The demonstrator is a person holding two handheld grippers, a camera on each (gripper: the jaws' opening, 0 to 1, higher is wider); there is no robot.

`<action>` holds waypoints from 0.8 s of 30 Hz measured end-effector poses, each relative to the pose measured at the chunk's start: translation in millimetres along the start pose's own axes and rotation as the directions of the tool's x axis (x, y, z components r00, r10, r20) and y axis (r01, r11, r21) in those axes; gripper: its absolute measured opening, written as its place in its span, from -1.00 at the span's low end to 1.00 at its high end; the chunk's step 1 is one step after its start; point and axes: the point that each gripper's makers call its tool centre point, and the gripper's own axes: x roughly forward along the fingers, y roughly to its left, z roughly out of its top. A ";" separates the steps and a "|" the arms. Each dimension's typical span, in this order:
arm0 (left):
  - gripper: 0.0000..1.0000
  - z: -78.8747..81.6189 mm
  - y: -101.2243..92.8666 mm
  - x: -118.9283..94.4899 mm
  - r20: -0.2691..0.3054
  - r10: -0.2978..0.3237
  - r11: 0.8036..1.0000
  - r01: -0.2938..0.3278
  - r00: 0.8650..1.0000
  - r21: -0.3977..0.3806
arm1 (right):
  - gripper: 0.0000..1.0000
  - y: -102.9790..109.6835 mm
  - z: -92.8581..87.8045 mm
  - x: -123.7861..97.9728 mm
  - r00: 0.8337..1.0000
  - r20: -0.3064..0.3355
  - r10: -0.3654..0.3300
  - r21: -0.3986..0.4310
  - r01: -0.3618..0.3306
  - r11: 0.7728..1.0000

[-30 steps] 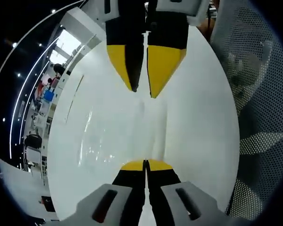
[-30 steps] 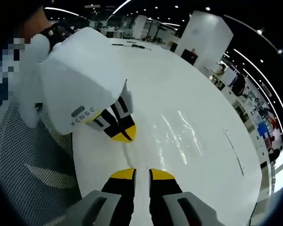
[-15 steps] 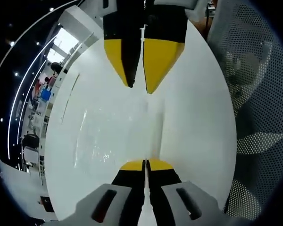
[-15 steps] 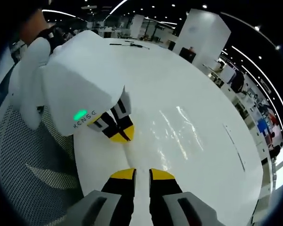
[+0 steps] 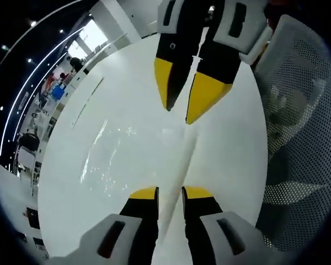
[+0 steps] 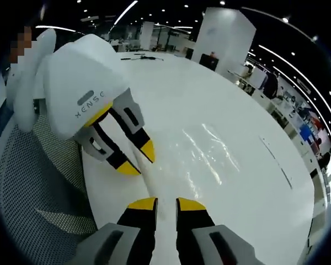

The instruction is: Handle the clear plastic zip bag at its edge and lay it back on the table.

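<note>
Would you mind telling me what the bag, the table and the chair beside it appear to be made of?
Zip bag: thin clear plastic film, glossy, judging by wrinkled highlights with the table showing through. Table: smooth white top, probably laminate or painted; faint sheen. Chair: pale perforated mesh, likely woven fabric or plastic.

zip bag (image 5: 138, 160) outline barely discernible on white table (image 5: 231, 138), mesh chair (image 6: 33, 187) cut off

- Left gripper view: low over the white table (image 5: 231, 138), facing the right gripper (image 5: 179, 113) at frame top.
- Right gripper view: opposite direction, left gripper (image 6: 137, 160) at left; both views share the zip bag (image 6: 209, 154).
</note>
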 end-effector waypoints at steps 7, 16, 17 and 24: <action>-0.53 2.0 5.0 -14.1 0.057 0.025 0.997 -0.021 0.998 -0.072 | -0.68 -1.3 1.9 2.5 0.998 0.058 0.008 0.149 -0.017 0.989; -0.34 -2.0 13.3 -24.3 0.106 0.052 0.987 -0.035 0.993 -0.160 | -0.46 -3.1 -0.5 -3.9 0.995 0.103 -0.018 0.234 -0.007 0.972; -0.34 -2.5 13.7 -25.2 0.111 0.054 0.986 -0.035 0.992 -0.164 | -0.43 -2.9 -1.5 -4.4 0.994 0.107 -0.019 0.241 -0.008 0.970; -0.24 -4.7 10.3 -35.1 0.150 0.047 0.972 -0.011 0.988 -0.233 | -0.30 -1.4 -4.2 -7.9 0.991 0.131 -0.028 0.289 -0.011 0.957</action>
